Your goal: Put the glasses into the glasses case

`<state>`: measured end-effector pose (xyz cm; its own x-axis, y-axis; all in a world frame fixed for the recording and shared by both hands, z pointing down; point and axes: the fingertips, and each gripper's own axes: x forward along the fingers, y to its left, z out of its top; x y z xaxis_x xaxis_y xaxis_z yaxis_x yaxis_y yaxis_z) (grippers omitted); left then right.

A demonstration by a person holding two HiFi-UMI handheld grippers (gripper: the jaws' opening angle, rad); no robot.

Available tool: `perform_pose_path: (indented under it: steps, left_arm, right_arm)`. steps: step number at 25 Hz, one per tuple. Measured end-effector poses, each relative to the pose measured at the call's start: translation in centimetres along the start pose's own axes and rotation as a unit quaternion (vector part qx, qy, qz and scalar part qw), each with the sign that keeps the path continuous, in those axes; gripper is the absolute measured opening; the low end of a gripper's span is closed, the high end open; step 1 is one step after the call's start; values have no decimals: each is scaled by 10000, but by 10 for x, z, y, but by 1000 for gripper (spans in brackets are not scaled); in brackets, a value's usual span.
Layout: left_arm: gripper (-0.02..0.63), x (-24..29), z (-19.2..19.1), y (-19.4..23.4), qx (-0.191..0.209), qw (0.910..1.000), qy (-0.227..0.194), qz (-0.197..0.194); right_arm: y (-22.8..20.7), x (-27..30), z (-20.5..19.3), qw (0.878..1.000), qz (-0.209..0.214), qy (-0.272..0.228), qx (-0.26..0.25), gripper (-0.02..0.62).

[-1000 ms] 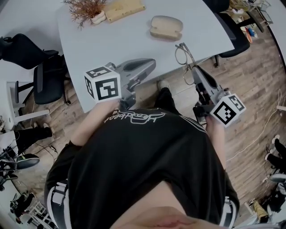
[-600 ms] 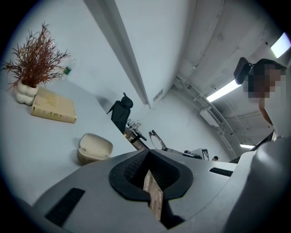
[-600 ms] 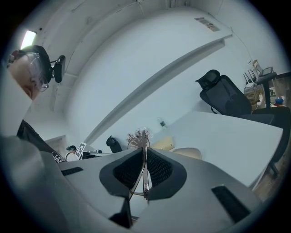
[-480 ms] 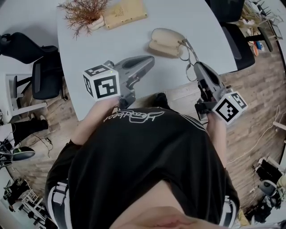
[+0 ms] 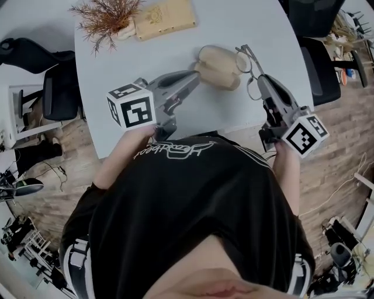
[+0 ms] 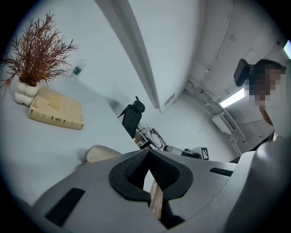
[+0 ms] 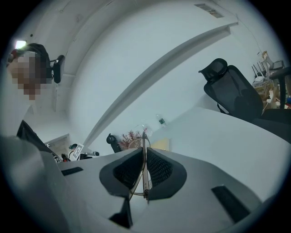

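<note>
The beige glasses case (image 5: 217,64) lies shut on the white table (image 5: 146,52); it shows in the left gripper view as a rounded shell (image 6: 102,154). My right gripper (image 5: 260,80) is shut on the thin metal-framed glasses (image 5: 246,63), holding them just right of the case, their lenses by its right end. In the right gripper view the frame (image 7: 144,168) stands edge-on between the pads of the right gripper (image 7: 144,148). My left gripper (image 5: 196,75) is shut and holds nothing, its tip at the case's left end. The left gripper view has the glasses (image 6: 152,136) beyond its jaw tips (image 6: 148,152).
A tan book (image 5: 163,16) and a dried plant in a white vase (image 5: 108,17) sit at the table's far side. Black office chairs stand left (image 5: 55,87) and right (image 5: 321,64) of the table. The table's near edge runs right in front of the person.
Both grippers have moved forward over the table. The right one has carried the glasses from the table's near edge up beside the case; the left tip has reached the case's left end.
</note>
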<state>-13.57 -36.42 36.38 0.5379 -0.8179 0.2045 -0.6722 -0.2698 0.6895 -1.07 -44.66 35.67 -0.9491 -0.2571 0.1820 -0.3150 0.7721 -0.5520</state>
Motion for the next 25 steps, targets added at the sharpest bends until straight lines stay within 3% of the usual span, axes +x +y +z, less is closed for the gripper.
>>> perform_pose_path:
  steps: [11, 25]
  left_arm:
    - [8, -1, 21, 33, -165, 9979, -295, 551]
    - [8, -5, 17, 79, -493, 9903, -535, 1185]
  right_arm:
    - [-18, 56, 19, 9968, 629, 448, -198, 29]
    - [-28, 107, -23, 9782, 1295, 1573, -396, 29]
